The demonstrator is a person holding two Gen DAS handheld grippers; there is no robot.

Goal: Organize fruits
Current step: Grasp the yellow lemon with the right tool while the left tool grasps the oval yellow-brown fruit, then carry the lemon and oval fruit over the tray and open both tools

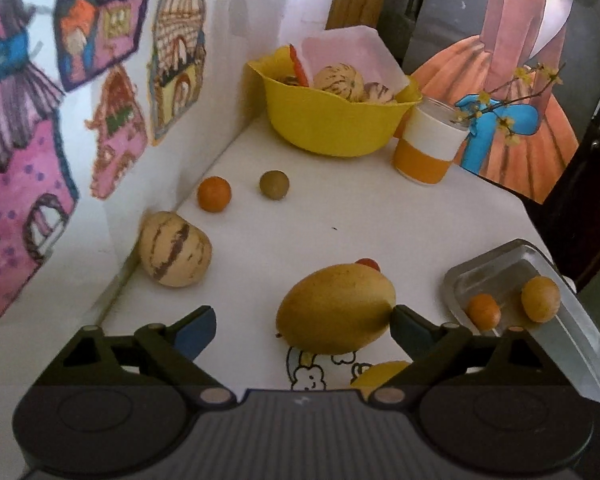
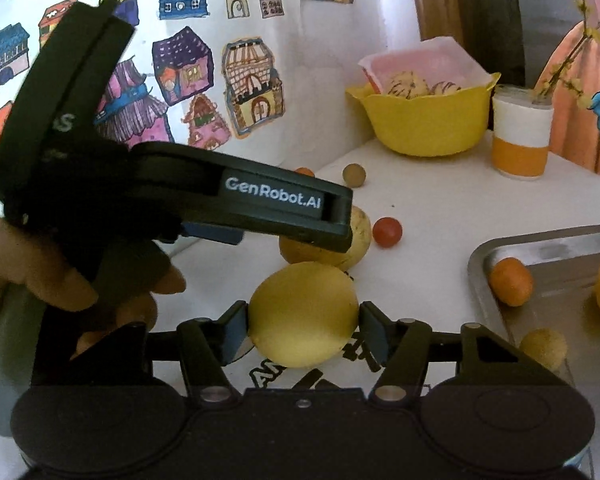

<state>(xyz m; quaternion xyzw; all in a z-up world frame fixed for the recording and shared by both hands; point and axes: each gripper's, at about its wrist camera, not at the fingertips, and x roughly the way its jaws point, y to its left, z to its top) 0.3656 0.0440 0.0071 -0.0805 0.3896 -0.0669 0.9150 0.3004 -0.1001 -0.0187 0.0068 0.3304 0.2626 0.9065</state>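
My left gripper is open low over the white table, straddling a yellow-brown mango; its right finger touches the mango's end, while the left finger stands apart. My right gripper is shut on a yellow lemon, with a pad on each side. A steel tray at the right holds a small orange and yellow fruits. A striped melon, an orange, a green-brown ball and a red tomato lie loose on the table.
A yellow bowl with striped melons and a pink tray stands at the back, next to an orange-and-white cup with twigs. A white wall with house drawings runs along the left. A hand holds the left gripper's housing.
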